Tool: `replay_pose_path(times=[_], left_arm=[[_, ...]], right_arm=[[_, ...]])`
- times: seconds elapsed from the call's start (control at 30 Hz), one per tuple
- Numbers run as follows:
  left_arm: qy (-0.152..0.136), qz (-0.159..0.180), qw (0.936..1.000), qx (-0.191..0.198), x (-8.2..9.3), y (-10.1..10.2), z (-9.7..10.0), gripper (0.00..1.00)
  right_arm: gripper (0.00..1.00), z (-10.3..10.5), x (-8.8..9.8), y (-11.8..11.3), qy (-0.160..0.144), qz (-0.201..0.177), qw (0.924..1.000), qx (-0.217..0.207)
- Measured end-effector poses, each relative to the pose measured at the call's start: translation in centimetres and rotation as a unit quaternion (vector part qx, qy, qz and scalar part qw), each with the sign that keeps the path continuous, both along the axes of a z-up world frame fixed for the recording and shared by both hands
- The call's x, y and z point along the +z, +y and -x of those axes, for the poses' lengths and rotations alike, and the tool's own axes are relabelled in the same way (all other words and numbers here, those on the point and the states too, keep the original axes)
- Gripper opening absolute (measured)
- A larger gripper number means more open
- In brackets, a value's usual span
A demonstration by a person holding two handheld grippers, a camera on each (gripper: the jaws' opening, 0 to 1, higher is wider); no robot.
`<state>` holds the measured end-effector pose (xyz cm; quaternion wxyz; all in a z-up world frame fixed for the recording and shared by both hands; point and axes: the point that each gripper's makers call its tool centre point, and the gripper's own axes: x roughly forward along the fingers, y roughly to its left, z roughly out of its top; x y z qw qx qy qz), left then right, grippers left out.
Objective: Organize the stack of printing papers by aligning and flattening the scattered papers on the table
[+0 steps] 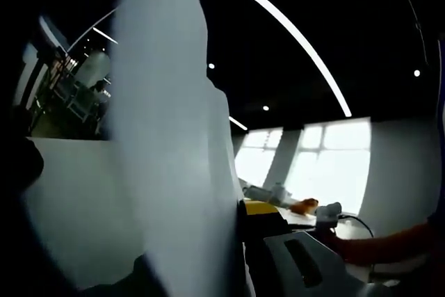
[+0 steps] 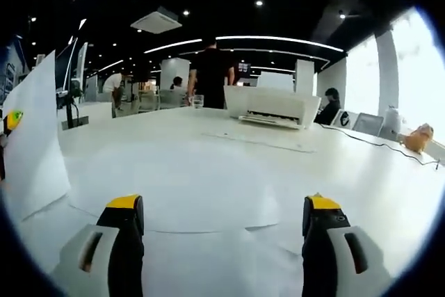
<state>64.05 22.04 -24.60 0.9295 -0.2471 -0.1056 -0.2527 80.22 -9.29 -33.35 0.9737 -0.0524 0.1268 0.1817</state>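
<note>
At nine o'clock in the right gripper view, a sheet of paper [image 2: 31, 144] is standing nearly upright off the desk [image 2: 229, 151], its lower edge touching the surface and a yellow-tipped finger of the left gripper [image 2: 12, 119] showing at its far edge. Toward six o'clock, the loose papers [image 2: 208, 203] are lying flat and overlapping, not squared up, between the wide-spread fingers [image 2: 126, 222] of the right gripper [image 2: 221, 224], which is holding nothing. Beyond, at one o'clock, a printer [image 2: 271, 107] is sitting on the desk.

In the left gripper view the same lifted sheet [image 1: 170, 151] is rising blurred from six to twelve o'clock, right against the lens; whether the fingers are pinching it or merely resting beside it, I cannot tell.

Judging from this, the raised sheet could buckle, crease or slip free if tilted further, since it is standing on one edge with little support.
</note>
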Motion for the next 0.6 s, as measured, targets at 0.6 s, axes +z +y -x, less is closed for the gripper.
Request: replay_pose_path(times=[0.6], left_arm=[[-0.003,0.010,0.9999,-0.002,0.2,0.2,0.1,0.07]], right_arm=[[0.90,-0.5,-1.7,-0.3,0.047,-0.008,0.9988,-0.010]])
